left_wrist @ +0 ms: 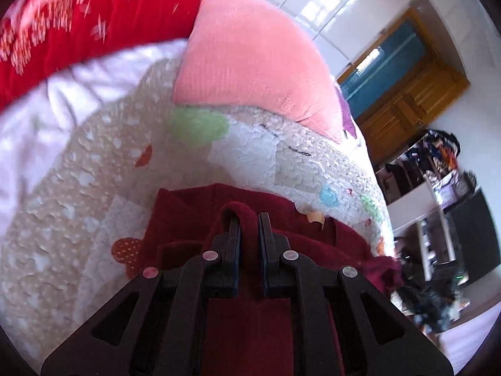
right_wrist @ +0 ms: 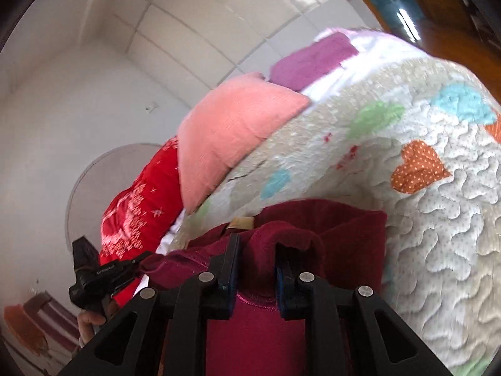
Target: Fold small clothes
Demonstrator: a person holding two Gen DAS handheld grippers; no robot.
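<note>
- The garment (left_wrist: 188, 219) looks like soft, light fleece; I judge it limp and prone to sag, so taking it by the edges or corners suits best.
- Left gripper (left_wrist: 249, 219) pinches a raised fold of it between nearly closed fingers.
- Right gripper (right_wrist: 256, 244) also clamps a bunched edge, its fingers set a little wider.
- The garment is dark maroon, thick, with a tan label (right_wrist: 241, 223) near the neckline.
- It lies on the quilt (right_wrist: 422, 219), partly lifted, near a pink pillow (left_wrist: 250, 53).

a home bedroom: a quilted bedspread (right_wrist: 438, 250) with hearts, a pink pillow (left_wrist: 250, 56), a wooden door (left_wrist: 407, 100).
</note>
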